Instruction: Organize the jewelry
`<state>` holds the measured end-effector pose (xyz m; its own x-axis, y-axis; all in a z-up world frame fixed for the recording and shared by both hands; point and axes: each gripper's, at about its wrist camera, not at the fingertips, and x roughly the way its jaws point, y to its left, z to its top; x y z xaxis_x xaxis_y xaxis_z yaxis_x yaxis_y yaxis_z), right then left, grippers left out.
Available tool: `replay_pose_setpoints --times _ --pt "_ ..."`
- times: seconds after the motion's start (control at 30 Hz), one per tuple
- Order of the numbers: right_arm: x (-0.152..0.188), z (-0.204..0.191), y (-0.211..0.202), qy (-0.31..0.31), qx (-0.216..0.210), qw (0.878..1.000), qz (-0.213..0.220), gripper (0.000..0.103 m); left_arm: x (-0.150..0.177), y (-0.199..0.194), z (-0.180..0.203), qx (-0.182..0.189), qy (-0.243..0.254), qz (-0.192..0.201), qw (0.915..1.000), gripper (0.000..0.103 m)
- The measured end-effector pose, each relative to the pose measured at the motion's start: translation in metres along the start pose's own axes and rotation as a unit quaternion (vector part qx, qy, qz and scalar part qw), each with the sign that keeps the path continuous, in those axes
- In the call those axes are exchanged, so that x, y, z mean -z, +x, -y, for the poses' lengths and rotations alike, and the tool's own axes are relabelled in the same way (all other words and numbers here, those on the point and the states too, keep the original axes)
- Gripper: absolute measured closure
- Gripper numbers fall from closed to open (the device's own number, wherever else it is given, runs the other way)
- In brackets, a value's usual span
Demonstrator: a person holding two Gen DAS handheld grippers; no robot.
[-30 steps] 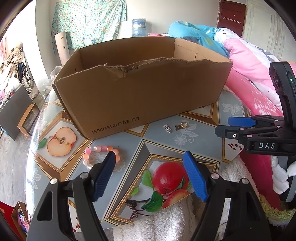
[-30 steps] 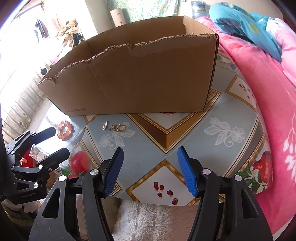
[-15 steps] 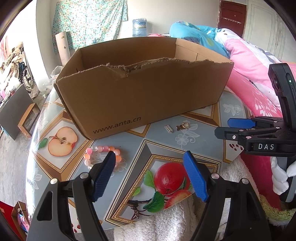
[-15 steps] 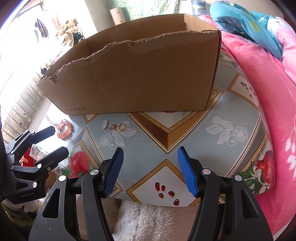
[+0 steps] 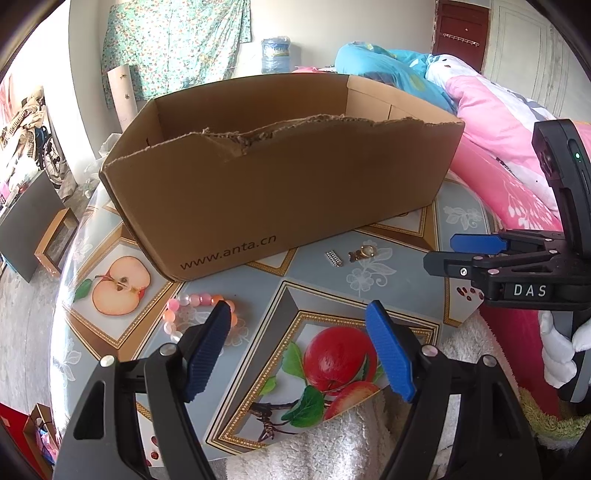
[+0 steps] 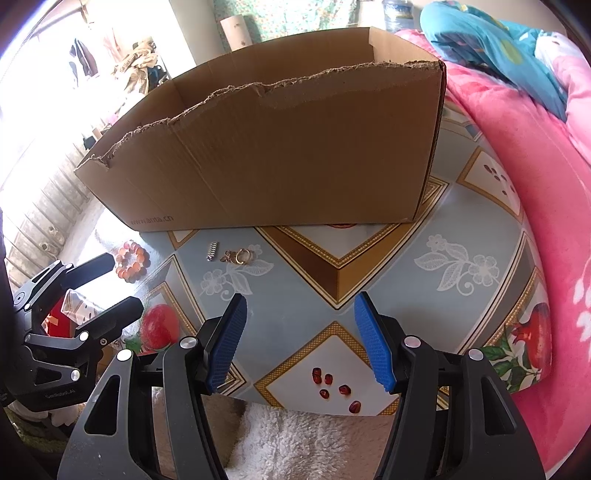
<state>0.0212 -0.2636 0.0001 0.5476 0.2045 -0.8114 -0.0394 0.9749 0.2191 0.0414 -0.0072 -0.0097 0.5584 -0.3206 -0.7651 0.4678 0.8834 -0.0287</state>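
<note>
Nothing looks sorted yet; the bead bracelet (image 5: 199, 310), the small silver clip (image 5: 334, 257) and the gold ring (image 5: 364, 252) all lie on the table (image 5: 399, 280) in front of the cardboard box (image 5: 280, 177); the left gripper (image 5: 299, 347) and the right gripper (image 6: 299, 339) hover with jaws spread, holding nothing; all three pieces are left to put away

Sunlit room: pink quilt (image 5: 491, 122) on the bed, floral curtain (image 5: 173, 40), dark red door (image 5: 461, 33)

Matt cardboard box (image 5: 280, 192) (torn rough rim), glossy tablecloth (image 6: 424, 295), shiny metal ring (image 6: 242, 256), fluffy towel (image 6: 295, 439).
</note>
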Motion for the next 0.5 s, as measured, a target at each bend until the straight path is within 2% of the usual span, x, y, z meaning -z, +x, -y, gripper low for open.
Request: replay_pose_setpoints --times 0.5 --pt "0.0009 0.0048 0.0037 0.015 -0.009 1.000 -0.005 0.045 -0.0011 0.0020 0.0037 -0.003 0.006 0.001 1.0000 0.030"
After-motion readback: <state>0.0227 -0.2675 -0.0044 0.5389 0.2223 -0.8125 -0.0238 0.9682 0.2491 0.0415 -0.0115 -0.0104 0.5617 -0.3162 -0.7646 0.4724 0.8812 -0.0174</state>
